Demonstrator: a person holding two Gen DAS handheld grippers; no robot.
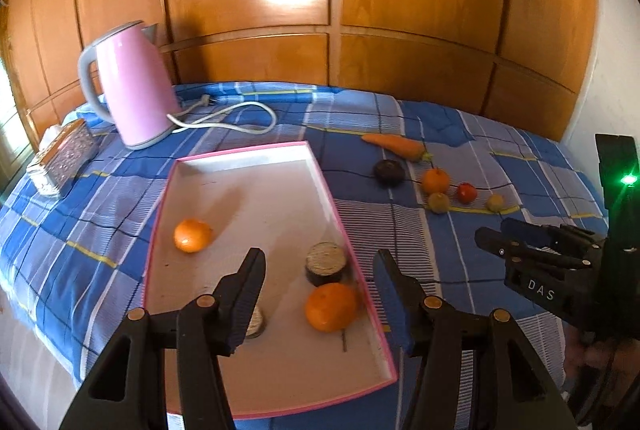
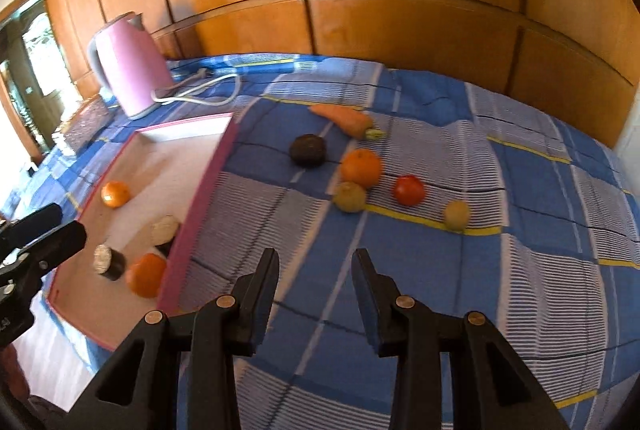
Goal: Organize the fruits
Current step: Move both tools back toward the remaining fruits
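A pink-rimmed white tray lies on the blue checked cloth. In it are two oranges and two dark cylinders with pale tops. My left gripper is open and empty above the tray's near end. On the cloth to the right lie a carrot, a dark round fruit, an orange, a tomato and two yellow-green fruits. My right gripper is open and empty, short of that group.
A pink kettle with a white cord stands behind the tray. A patterned tissue box sits at the far left. Wooden panelling backs the table. The right gripper also shows at the left wrist view's right edge.
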